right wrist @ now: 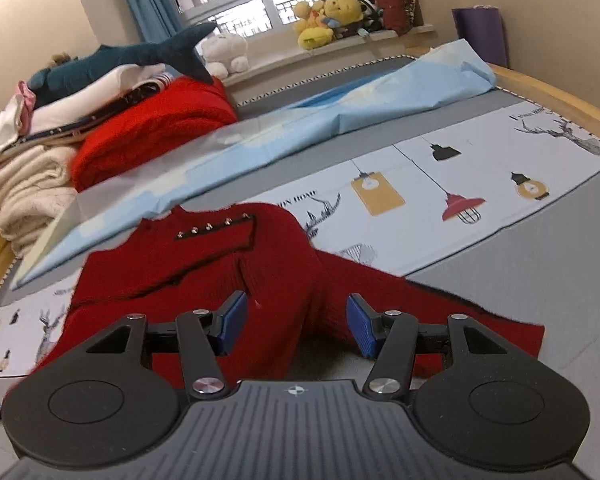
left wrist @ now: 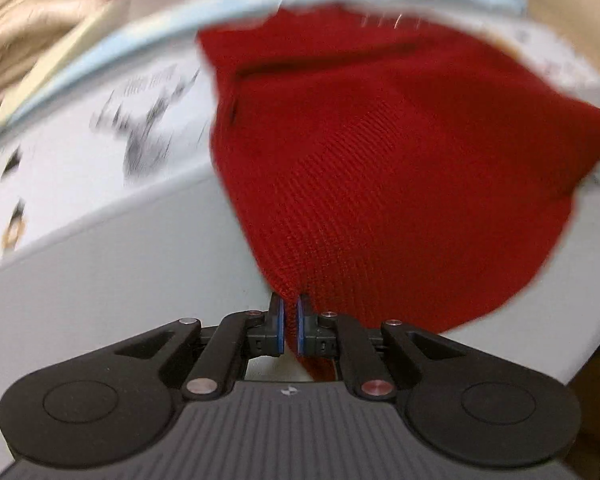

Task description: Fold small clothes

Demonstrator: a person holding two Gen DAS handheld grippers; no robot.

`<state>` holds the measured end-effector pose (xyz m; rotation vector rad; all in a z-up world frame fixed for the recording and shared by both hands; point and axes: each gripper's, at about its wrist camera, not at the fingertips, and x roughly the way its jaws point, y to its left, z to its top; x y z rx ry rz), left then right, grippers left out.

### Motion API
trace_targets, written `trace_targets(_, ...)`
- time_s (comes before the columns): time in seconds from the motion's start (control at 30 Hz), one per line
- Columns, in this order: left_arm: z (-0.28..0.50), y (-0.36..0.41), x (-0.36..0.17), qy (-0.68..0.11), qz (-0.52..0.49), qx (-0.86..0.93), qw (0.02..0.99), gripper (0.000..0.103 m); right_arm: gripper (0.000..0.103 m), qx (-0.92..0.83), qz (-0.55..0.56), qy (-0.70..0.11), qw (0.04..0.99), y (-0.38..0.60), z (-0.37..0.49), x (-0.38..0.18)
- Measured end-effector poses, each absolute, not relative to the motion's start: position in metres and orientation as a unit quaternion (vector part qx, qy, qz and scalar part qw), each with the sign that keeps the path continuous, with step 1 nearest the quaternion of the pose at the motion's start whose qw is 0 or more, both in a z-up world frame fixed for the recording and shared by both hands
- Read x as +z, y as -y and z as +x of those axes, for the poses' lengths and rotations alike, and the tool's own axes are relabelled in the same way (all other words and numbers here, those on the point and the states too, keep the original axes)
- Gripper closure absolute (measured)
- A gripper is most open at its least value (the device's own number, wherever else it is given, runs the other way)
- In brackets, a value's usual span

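A small red knit sweater (right wrist: 204,276) lies on the grey bed surface, with a row of metal studs (right wrist: 210,227) near its shoulder and one sleeve (right wrist: 428,304) stretched to the right. My right gripper (right wrist: 296,322) is open and empty, just above the sweater's lower body. In the left wrist view, the sweater (left wrist: 380,152) fills the frame, blurred by motion. My left gripper (left wrist: 289,326) is shut on the sweater's lower edge, with red cloth pinched between the blue pads.
A printed white sheet (right wrist: 480,184) and a light blue cloth (right wrist: 340,108) lie on the bed. A pile of folded clothes (right wrist: 100,128) with a red knit on it stands at the far left. Plush toys (right wrist: 328,16) sit on the windowsill. A wooden bed rim (right wrist: 572,96) runs at right.
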<state>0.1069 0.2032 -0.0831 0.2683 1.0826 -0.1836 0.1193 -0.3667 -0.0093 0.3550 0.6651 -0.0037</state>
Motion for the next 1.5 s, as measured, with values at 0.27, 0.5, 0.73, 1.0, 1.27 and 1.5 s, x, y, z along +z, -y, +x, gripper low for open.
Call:
trace_targets(0.27, 0.118, -0.246, -0.08, -0.486, 0.018, -0.066, 0.871, 0.061, 0.045, 0.015, 0.218, -0.446, 0.868, 0.339, 0.139, -0.059)
trace_targets(0.5, 0.131, -0.249, -0.1, -0.525, 0.015, -0.057, 0.849, 0.061, 0.045, 0.022, 0.223, -0.544, 0.808, 0.292, 0.162, -0.112)
trace_targets(0.73, 0.141, -0.231, -0.115, -0.551, 0.035, -0.04, 0.833, 0.06, 0.089, 0.031, 0.121, -0.535, 0.836, 0.256, 0.171, -0.122)
trace_targets(1.0, 0.145, -0.198, -0.097, -0.521, 0.015, -0.064, 0.851, 0.096, 0.098, 0.024, 0.142, -0.501, 0.853, 0.301, 0.167, -0.1)
trace_targets(1.27, 0.122, -0.164, -0.076, -0.503, 0.049, -0.101, 0.857, 0.096, 0.103, -0.076, 0.109, -0.515, 0.847, 0.389, 0.152, -0.098)
trace_targets(1.5, 0.124, -0.234, -0.094, -0.541, -0.048, -0.012, 0.84, 0.094, 0.071, 0.033, 0.169, -0.487, 0.856, 0.389, 0.137, -0.085)
